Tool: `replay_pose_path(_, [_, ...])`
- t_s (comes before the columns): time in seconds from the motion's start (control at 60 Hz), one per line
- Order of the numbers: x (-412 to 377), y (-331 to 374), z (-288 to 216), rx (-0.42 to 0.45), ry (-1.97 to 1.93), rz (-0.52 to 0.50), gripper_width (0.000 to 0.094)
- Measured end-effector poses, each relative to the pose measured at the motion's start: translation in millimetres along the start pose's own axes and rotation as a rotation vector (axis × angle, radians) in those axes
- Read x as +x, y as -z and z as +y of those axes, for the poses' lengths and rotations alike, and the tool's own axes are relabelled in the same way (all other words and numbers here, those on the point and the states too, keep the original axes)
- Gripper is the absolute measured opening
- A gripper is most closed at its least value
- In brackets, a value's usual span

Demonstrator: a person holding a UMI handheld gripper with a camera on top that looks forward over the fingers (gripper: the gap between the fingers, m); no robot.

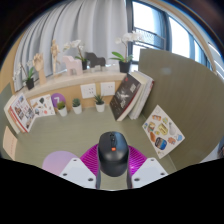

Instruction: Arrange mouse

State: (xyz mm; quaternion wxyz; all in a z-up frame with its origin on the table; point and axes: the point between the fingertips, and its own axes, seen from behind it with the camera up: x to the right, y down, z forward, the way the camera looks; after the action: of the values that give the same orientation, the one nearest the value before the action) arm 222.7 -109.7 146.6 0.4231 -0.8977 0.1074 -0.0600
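A black computer mouse [112, 155] with an orange mark on its top sits between my gripper's [112, 160] two fingers. The magenta pads [92, 158] press against both of its sides. The mouse is held above a grey-green table [90, 128], with its front end pointing away from me toward the back of the desk.
Small potted plants [77, 104] stand in a row at the back of the table. A leaning picture book [130, 95] stands behind them. A colourful leaflet [160, 130] lies to the right, another booklet [20, 110] to the left. A purple round object [57, 160] lies near the left finger. Windows are behind.
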Motion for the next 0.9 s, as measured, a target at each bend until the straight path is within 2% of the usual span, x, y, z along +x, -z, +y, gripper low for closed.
replay_pose_path(0.117, [-69,30,-38,0.072,0.022,-0.056,0.0354])
replay_pose_path(0.217, [-126,32,-37,0.084,0.068,-0.103,0.0354])
replay_pose_path(0.333, [-173,7,5,0.021,0.095,-0.129,0.0355])
replay_pose_path(0.383, [-188,-6,29,-0.031,0.097,-0.138,0.0355])
replay_pose_path(0.483, [-205,-28,79,-0.119,0.110,-0.137,0.0357])
replay_pose_path(0.6, [-215,-44,121,-0.180,0.120,-0.146,0.0354])
replay_pose_path(0.767, [-214,-55,155,-0.244,0.128,-0.125,0.0385])
replay_pose_path(0.817, [-214,-56,154,-0.222,0.117,-0.126,0.0389])
replay_pose_path(0.9, [-215,-57,156,-0.223,0.100,-0.124,0.0472])
